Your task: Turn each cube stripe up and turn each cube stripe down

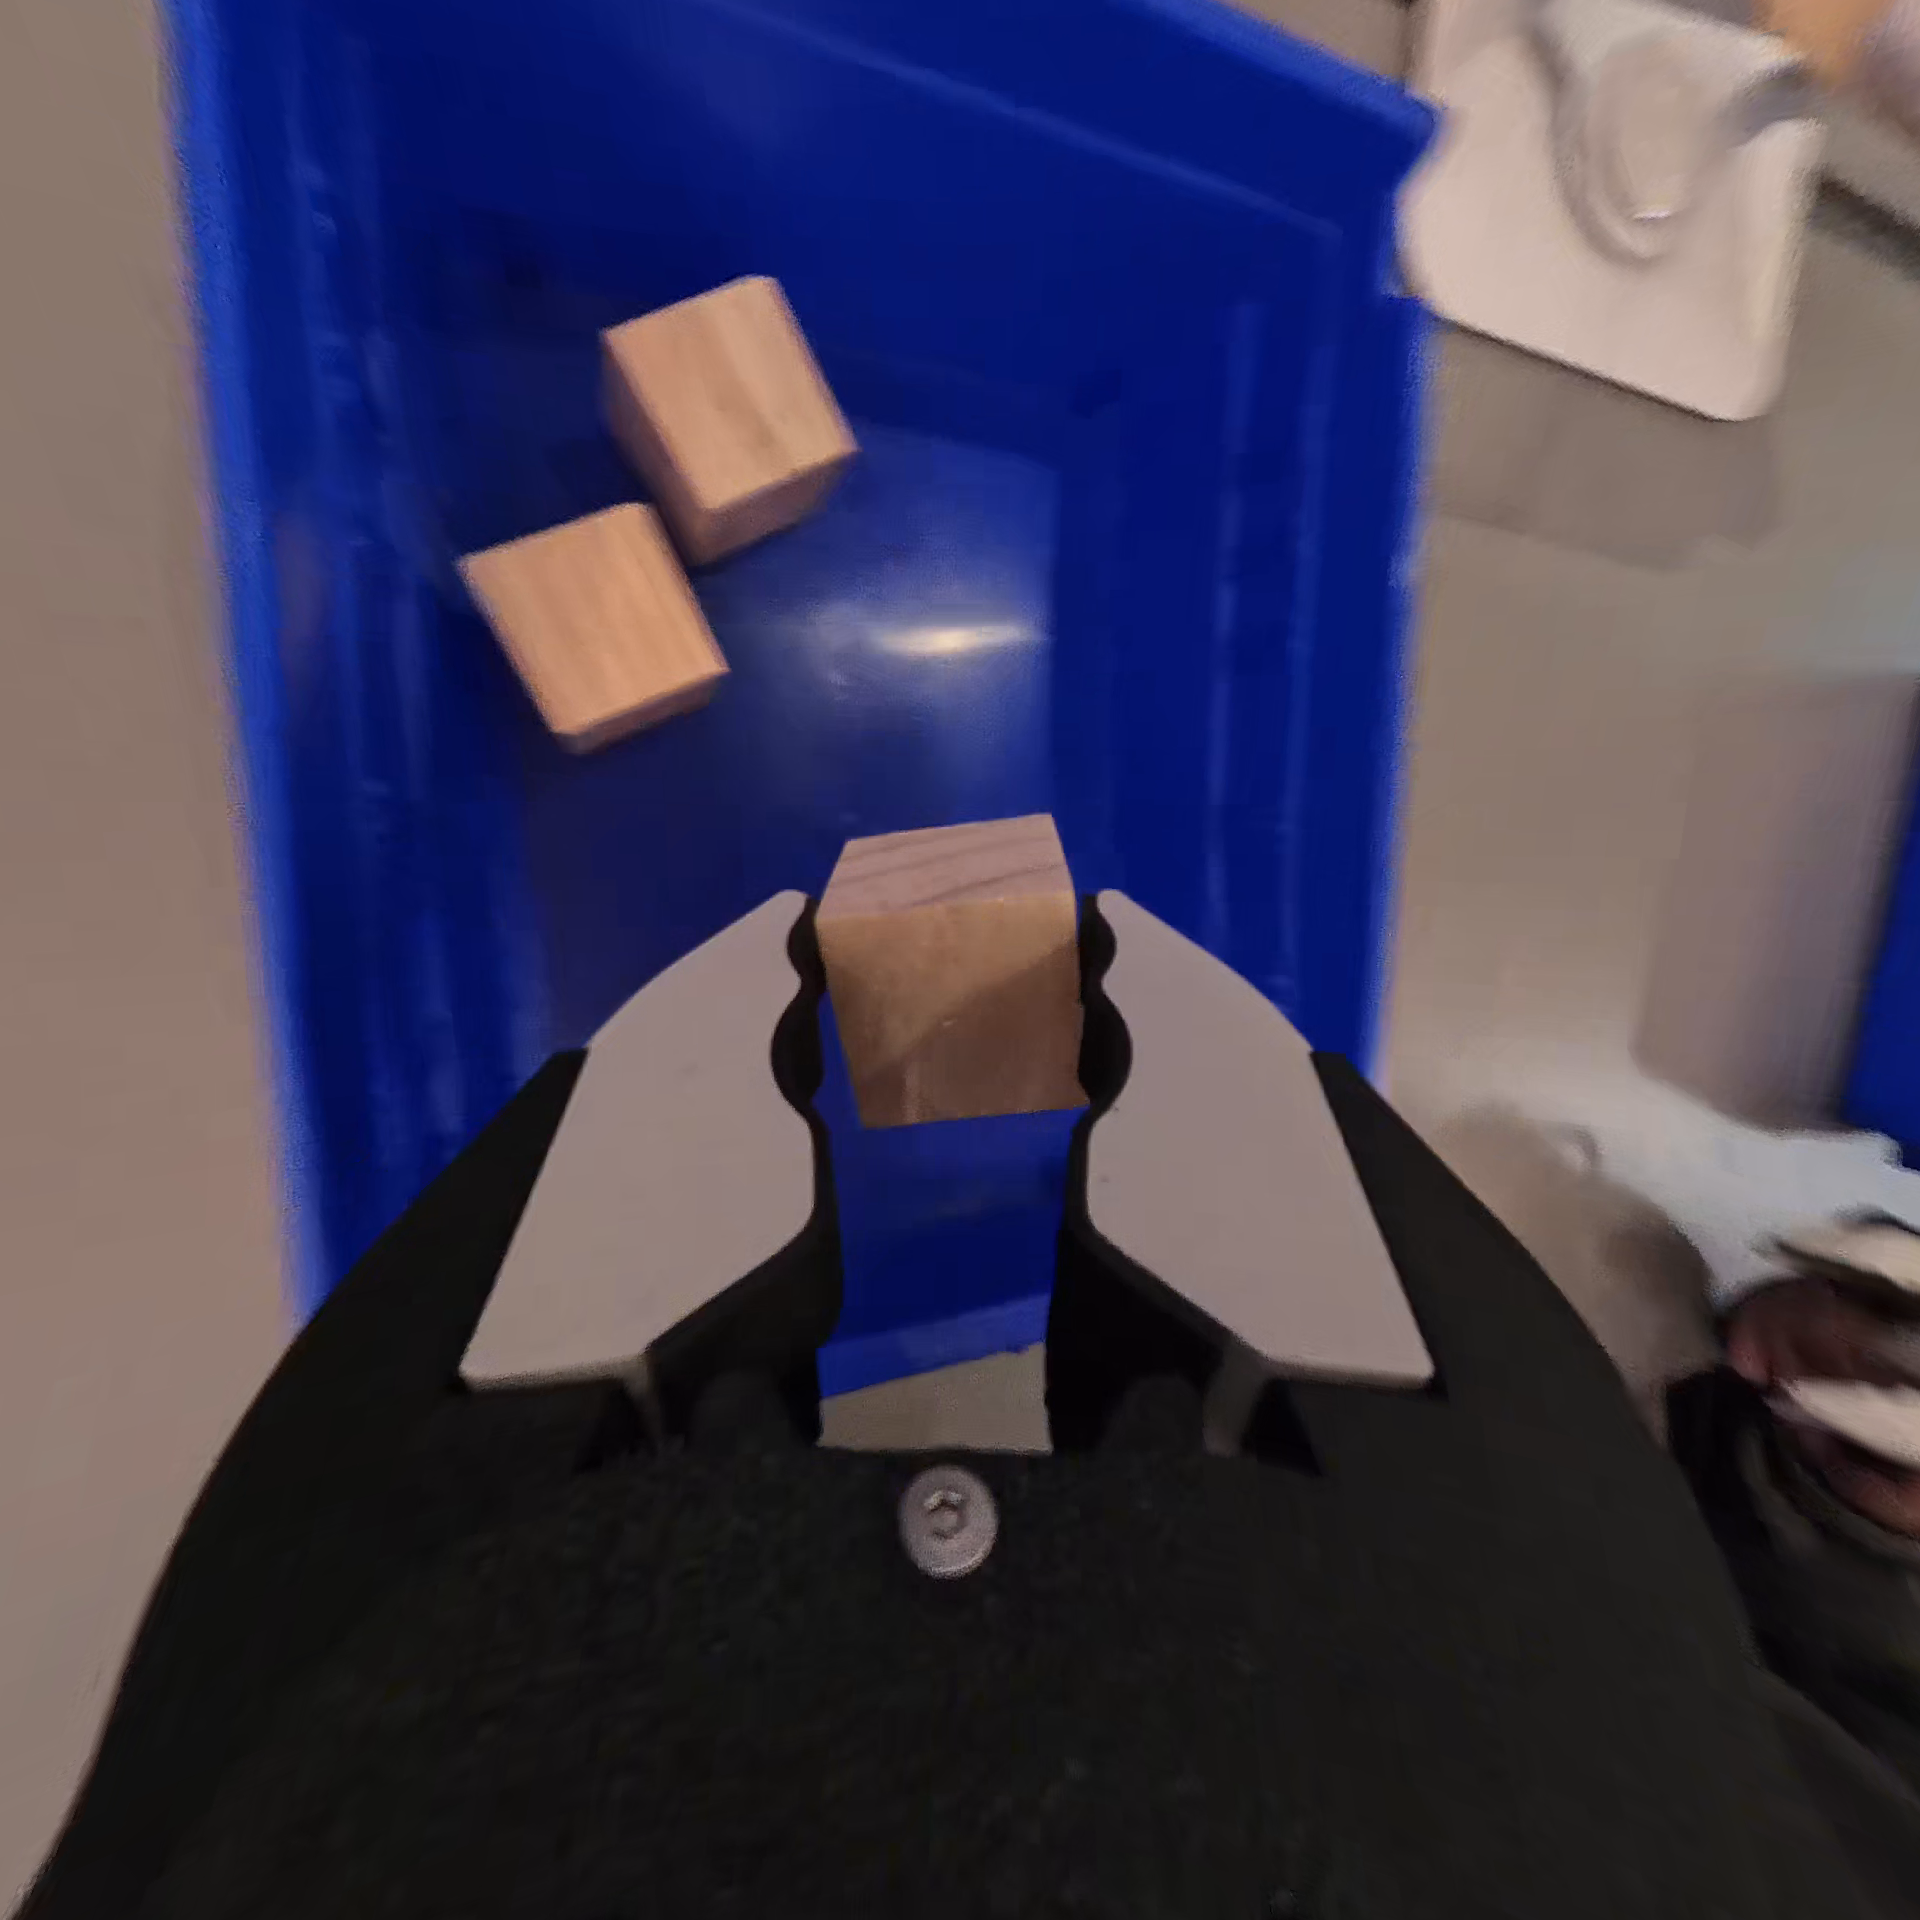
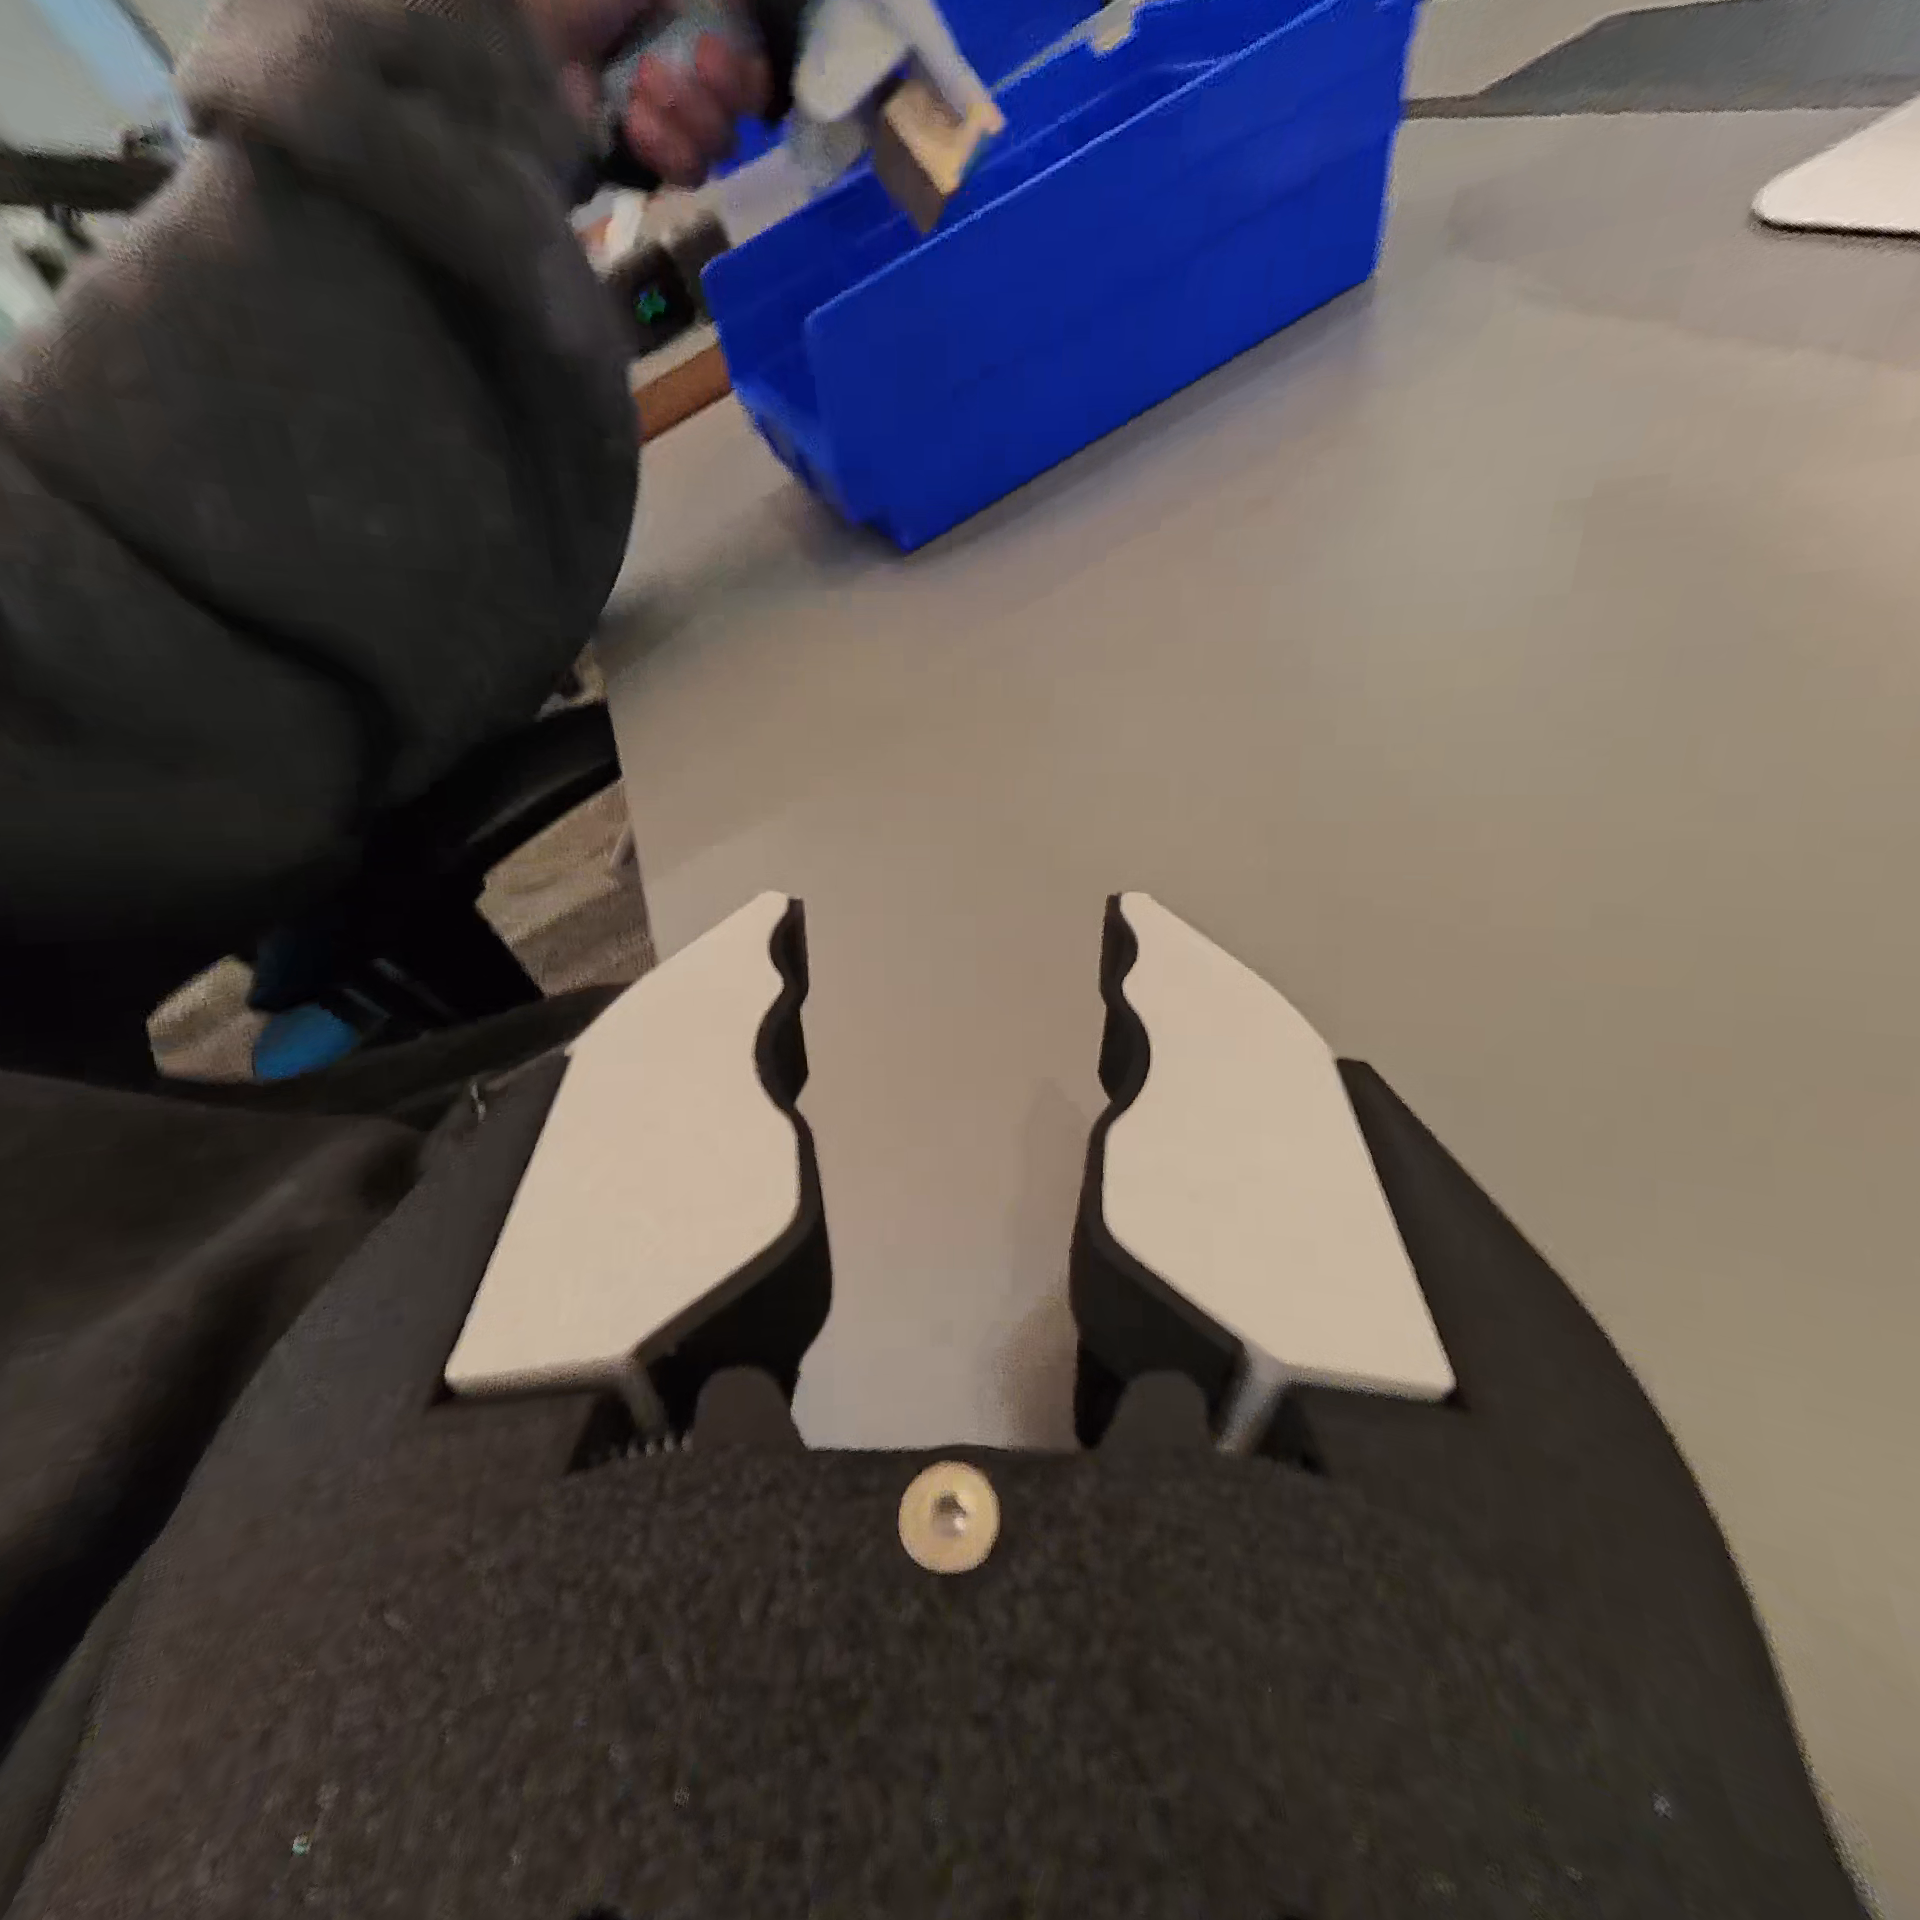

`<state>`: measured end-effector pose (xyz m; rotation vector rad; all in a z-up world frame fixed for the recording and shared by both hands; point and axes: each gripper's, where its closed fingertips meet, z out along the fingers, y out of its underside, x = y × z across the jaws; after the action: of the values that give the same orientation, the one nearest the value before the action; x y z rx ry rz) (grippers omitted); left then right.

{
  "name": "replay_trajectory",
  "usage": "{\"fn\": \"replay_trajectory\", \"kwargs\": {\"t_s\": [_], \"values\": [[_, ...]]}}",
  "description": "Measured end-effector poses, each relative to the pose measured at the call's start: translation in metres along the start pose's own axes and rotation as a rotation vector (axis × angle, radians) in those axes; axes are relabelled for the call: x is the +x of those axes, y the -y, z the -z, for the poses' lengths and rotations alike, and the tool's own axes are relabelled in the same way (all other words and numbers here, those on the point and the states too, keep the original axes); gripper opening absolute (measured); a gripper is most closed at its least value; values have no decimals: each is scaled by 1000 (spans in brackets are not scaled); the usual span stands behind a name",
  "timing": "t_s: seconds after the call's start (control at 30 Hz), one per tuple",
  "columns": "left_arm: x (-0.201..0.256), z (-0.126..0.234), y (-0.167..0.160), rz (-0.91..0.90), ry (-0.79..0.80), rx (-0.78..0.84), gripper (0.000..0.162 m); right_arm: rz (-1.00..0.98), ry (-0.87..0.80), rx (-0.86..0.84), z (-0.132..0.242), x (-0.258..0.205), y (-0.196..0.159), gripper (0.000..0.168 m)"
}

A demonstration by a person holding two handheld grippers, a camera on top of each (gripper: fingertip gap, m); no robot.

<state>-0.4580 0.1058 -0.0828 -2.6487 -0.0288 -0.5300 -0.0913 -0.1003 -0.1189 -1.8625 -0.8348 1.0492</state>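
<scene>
Cubes: three; two loose in bin (image 1: 312, 727), one (image 1: 951, 997) held tilted, no stripe visible.
Left gripper (image 1: 948, 935): clamped on cube.
Right gripper (image 2: 951, 935): spread, holding nothing.

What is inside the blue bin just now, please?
Two wooden cubes lie on the floor of the blue bin, corners close together. The left gripper holds a third cube above it. The bin's near end is hidden behind the gripper.

Grey table (image 2: 1351, 675), dark office chair (image 2: 499, 821)
</scene>
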Motion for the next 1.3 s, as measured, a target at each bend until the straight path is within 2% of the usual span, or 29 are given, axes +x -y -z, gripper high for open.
{"fn": "replay_trajectory", "kwargs": {"t_s": [0.13, 0.33, 0.43, 0.53, 0.67, 0.87, 0.9, 0.93, 1.03, 1.07, 1.1, 1.13, 1.23, 1.3], "values": [[91, -1, -18, -84, -346, 42, 46, -163, -26, 61, 7, 25, 8, 54], [260, -25, -70, -223, -850, -54, 46, -272, -25, 75, 8, 38, 36, 53], [323, -24, -85, -158, -1101, -74, 46, -364, 82, 128, 3, 29, 60, 54], [353, -15, -88, -30, -1299, -74, 46, -553, 251, 233, 0, 21, 87, 58], [361, -20, -101, -33, -1325, -69, 46, -756, 412, 333, -3, 22, 115, 69], [358, -27, -105, -94, -1249, -31, 46, -778, 405, 263, -25, 23, 125, 77], [359, -27, -107, -102, -1249, -40, 46, -776, 418, 245, -29, 20, 125, 67], [360, -27, -107, -98, -1250, -28, 46, -777, 435, 216, -31, 18, 124, 45], [354, -25, -105, -132, -1208, 33, 48, -779, 435, 233, -31, 21, 129, 45], [347, -22, -103, -150, -1187, 63, 62, -766, 425, 240, -29, 22, 129, 45], [338, -20, -102, -167, -1158, 93, 77, -747, 422, 243, -24, 21, 128, 45], [328, -17, -104, -195, -1130, 113, 80, -724, 415, 232, -17, 19, 127, 45], [294, -16, -137, -322, -1069, 112, 79, -543, 267, 245, 32, 21, 132, 45], [272, -23, -168, -371, -1026, 122, 73, -347, 14, 239, 85, 41, 138, 45]]}}
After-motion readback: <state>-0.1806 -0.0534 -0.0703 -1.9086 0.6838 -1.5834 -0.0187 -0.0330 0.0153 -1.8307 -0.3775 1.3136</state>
